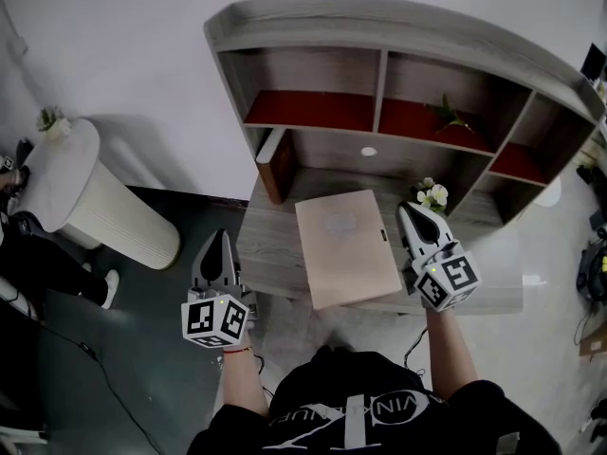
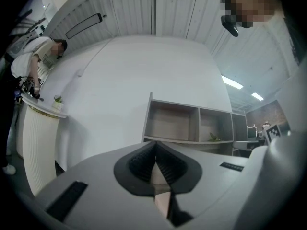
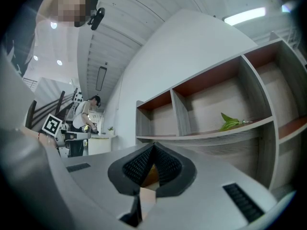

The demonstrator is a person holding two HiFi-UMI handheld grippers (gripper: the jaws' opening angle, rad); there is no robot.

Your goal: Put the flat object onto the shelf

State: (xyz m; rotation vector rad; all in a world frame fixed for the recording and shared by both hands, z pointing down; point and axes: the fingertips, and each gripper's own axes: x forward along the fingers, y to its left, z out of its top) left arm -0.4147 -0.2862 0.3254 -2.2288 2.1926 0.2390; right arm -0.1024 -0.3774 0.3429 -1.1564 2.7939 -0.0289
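Observation:
A flat beige board (image 1: 346, 246) lies on the grey desk surface (image 1: 270, 240) below the shelf unit (image 1: 379, 74), its near end reaching past the desk's front edge. My right gripper (image 1: 411, 210) hovers just right of the board, shut with nothing between its pads; in the right gripper view its jaws (image 3: 152, 150) meet, facing the shelf compartments (image 3: 216, 104). My left gripper (image 1: 219, 242) is off the desk's front-left corner, apart from the board, and is also shut and empty (image 2: 154, 150).
A brown book (image 1: 275, 164) stands upright at the desk's left back. White flowers (image 1: 432, 195) sit beside my right gripper. A green sprig (image 1: 448, 114) lies in the middle shelf compartment. A white ribbed pedestal (image 1: 85, 197) stands on the left, with a person (image 2: 36, 66) beside it.

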